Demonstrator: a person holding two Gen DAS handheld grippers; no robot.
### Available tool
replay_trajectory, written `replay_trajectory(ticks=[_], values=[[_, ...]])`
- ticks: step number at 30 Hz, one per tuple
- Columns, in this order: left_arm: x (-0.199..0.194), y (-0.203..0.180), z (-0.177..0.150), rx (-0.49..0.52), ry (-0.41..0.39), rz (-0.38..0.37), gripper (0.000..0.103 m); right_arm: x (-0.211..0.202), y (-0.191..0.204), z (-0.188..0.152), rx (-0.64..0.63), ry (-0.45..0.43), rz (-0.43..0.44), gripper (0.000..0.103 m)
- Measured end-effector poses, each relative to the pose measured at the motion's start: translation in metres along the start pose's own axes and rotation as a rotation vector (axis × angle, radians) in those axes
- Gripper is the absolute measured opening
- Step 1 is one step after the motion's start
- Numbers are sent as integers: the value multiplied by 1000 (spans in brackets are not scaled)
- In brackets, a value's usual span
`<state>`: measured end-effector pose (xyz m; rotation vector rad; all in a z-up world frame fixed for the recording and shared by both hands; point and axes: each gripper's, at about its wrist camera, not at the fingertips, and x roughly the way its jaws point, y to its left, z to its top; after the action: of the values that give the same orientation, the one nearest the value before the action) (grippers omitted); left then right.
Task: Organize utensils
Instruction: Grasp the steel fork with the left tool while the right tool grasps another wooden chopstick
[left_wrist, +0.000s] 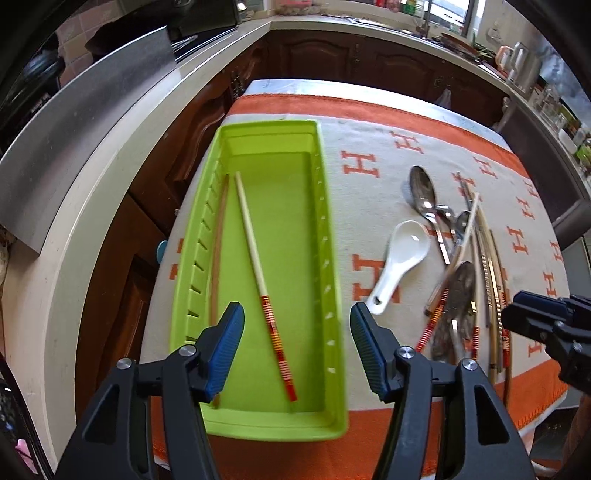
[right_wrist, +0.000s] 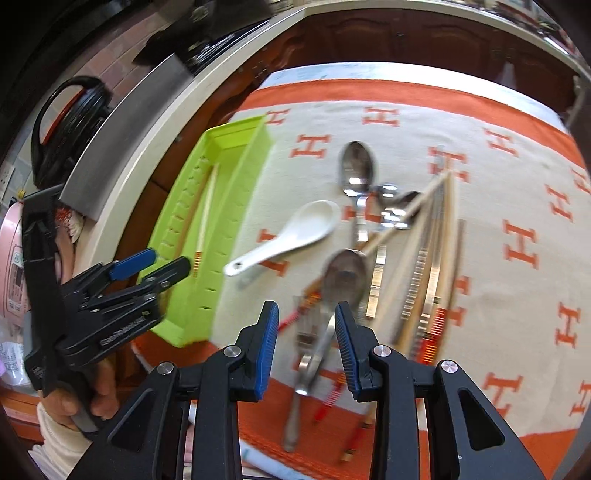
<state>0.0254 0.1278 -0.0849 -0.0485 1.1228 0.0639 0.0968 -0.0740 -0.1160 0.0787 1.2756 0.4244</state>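
A lime green utensil tray (left_wrist: 325, 206) lies on the left of the table and holds a red-handled chopstick (left_wrist: 264, 284) and a plain wooden chopstick (left_wrist: 218, 243). My left gripper (left_wrist: 297, 347) is open and empty above the tray's near end. To the right lie a white ceramic spoon (left_wrist: 400, 258), metal spoons (left_wrist: 424, 192) and a bundle of chopsticks (left_wrist: 487, 273). My right gripper (right_wrist: 306, 350) is open and empty, just above a metal spoon (right_wrist: 343, 280) and a fork (right_wrist: 306, 332). The tray (right_wrist: 236, 206), white spoon (right_wrist: 291, 232) and left gripper (right_wrist: 155, 264) also show in the right wrist view.
The table carries an orange and cream cloth (left_wrist: 369, 110) with H letters. A pale kitchen counter (left_wrist: 110, 173) with dark wood cabinets runs close along the left and back. A black kettle (right_wrist: 74, 122) stands on the counter.
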Motion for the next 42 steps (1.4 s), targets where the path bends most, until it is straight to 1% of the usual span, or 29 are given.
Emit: replay_trajectory(ticks=[4, 9, 13, 16, 19, 20, 22, 26, 28, 29, 30, 36, 42], values=[[-10, -15, -1, 19, -20, -56, 58, -11, -25, -12, 28, -28, -49, 32], [-12, -35, -3, 51, -10, -134, 58, -16, -55, -29, 87, -39, -60, 32], [-6, -53, -11, 86, 30, -187, 58, -17, -71, -38, 127, -45, -54, 32], [3, -64, -20, 111, 79, -220, 58, -16, -79, -40, 144, -52, -56, 32], [15, -70, -30, 108, 129, -250, 58, -16, -88, -42, 157, -60, -57, 32], [19, -71, -32, 103, 143, -258, 56, -15, -91, -45, 160, -60, -61, 32], [26, -74, -37, 93, 173, -280, 43, -13, -95, -46, 159, -58, -67, 32], [37, -78, -45, 72, 210, -301, 37, -5, -104, -57, 161, -37, -68, 32], [42, -81, -49, 63, 234, -313, 28, -2, -108, -63, 163, -29, -67, 32], [45, -83, -51, 59, 245, -317, 27, -1, -111, -65, 167, -24, -64, 32], [47, -86, -52, 59, 252, -315, 26, 0, -113, -68, 171, -21, -59, 32], [48, -105, -52, 92, 227, -251, 25, -2, -119, -77, 170, -22, -46, 32], [46, -132, -54, 185, 204, -134, 25, -4, -119, -80, 145, -30, -46, 32]])
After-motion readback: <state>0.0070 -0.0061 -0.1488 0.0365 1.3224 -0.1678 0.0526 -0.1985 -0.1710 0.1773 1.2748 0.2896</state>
